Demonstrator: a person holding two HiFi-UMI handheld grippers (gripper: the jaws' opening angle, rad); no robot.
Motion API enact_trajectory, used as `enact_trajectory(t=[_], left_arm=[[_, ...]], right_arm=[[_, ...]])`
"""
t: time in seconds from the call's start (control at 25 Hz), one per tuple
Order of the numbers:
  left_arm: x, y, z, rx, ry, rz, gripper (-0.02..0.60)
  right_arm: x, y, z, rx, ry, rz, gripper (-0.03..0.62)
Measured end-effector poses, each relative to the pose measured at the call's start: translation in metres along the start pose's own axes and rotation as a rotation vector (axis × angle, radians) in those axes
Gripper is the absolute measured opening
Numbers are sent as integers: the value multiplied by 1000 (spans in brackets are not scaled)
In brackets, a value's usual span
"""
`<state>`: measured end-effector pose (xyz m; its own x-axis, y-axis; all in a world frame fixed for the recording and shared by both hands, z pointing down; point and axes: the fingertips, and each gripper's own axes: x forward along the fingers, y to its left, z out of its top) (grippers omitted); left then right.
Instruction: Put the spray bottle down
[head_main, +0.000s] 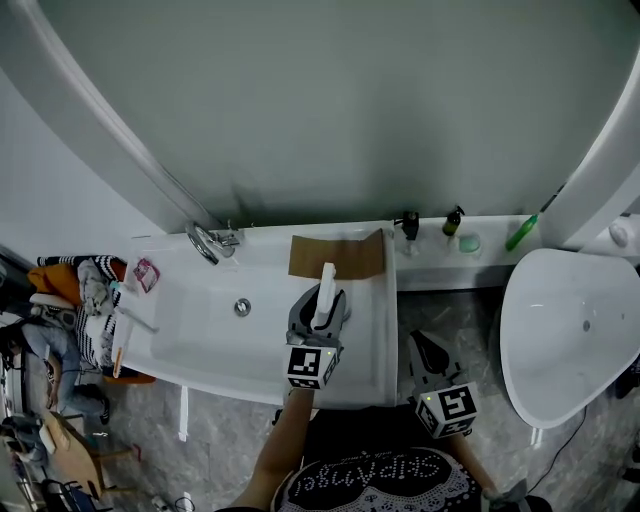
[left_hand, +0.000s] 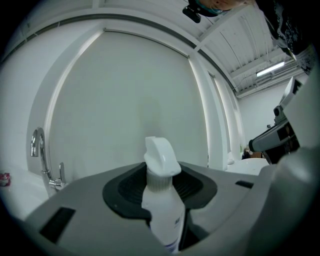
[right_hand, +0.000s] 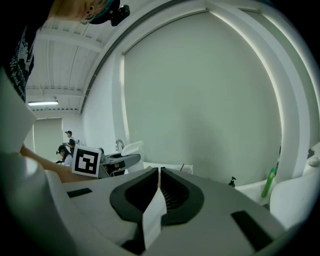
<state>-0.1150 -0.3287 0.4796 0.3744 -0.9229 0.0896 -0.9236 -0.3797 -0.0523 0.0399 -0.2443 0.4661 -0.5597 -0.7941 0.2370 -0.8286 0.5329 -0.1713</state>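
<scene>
A white spray bottle (head_main: 325, 292) stands upright between the jaws of my left gripper (head_main: 318, 306), which is shut on its body and holds it above the right part of the white bathtub (head_main: 200, 345). In the left gripper view the bottle (left_hand: 161, 200) rises between the dark pads, its trigger head on top. My right gripper (head_main: 424, 350) hangs over the grey floor right of the tub. It is shut on a thin white strip (right_hand: 152, 220), cloth or paper. The right gripper view also catches the bottle's head (right_hand: 131, 148) at the left.
A chrome faucet (head_main: 206, 241) sits at the tub's far left corner, and a brown sheet (head_main: 337, 256) lies on its far rim. Small bottles (head_main: 410, 225) and a green object (head_main: 521, 232) stand on the back ledge. A second white tub (head_main: 570, 330) is at the right. Clutter fills the far left.
</scene>
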Motion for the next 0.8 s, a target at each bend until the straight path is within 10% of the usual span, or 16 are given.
enact_trajectory(t=[0.8], left_arm=[[-37, -7, 37, -74, -29, -29, 246]], right_arm=[[-2, -7, 2, 22, -13, -15, 28]])
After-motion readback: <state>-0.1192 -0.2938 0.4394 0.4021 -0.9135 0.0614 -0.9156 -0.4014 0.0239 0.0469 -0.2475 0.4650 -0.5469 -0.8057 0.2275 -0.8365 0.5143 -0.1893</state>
